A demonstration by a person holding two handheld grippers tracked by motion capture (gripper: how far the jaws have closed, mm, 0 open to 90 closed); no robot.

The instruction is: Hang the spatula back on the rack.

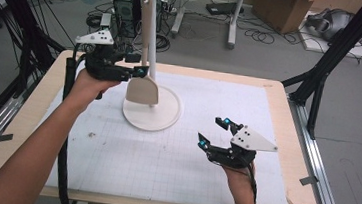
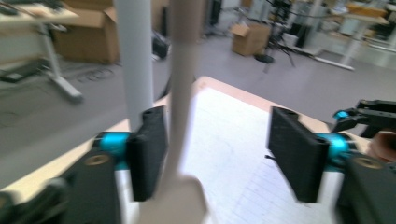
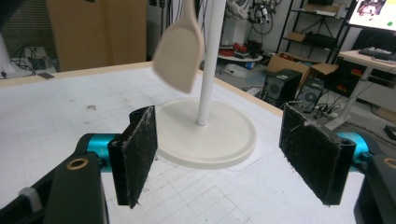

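One beige spatula (image 1: 143, 89), hanging blade-down, stand (image 1: 152, 110)

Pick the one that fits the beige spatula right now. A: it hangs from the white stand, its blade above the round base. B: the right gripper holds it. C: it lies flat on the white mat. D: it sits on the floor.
A: the spatula hangs beside the pole of the stand, blade clear of the base, while the right gripper waits open, away from it.
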